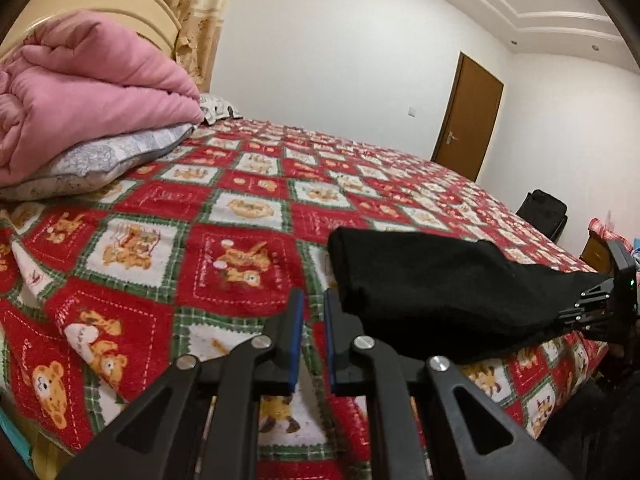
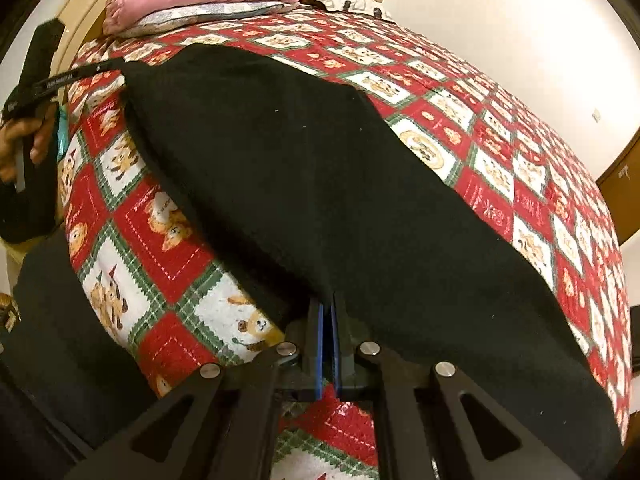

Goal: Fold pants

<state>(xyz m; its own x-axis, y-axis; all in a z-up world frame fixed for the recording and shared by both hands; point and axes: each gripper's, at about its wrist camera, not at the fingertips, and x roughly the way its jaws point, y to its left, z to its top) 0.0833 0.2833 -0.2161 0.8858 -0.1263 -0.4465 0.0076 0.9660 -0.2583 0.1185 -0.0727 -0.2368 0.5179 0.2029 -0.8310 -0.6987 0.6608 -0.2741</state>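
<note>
Black pants (image 2: 320, 184) lie on the bed, spread diagonally over the red, white and green bear-print bedspread (image 2: 500, 152), running from near the pillow end down toward our side edge. In the left wrist view we see them as a dark folded bundle (image 1: 432, 296) on the right part of the bed, near its edge.

Our right gripper (image 2: 329, 312) is pinched shut on the pants' near edge; the blue pads (image 2: 320, 344) sit almost together with black cloth at their tips. It also shows at the right margin of the left wrist view (image 1: 600, 304), clamped on the end of the bundle.

Our left gripper (image 1: 314, 300) has a narrow gap between its blue pads (image 1: 297, 320), nothing in it, only bedspread showing through. It hangs just beside the left end of the pants; we can't tell if the right finger touches the cloth. From the right wrist view we see the hand (image 2: 28, 136) holding that gripper's handle at the far left.

Further out: a folded pink quilt (image 1: 80, 100) sits on a grey patterned pillow (image 1: 112, 160) at the headboard end, a brown door (image 1: 468, 120) is in the white wall beyond.
</note>
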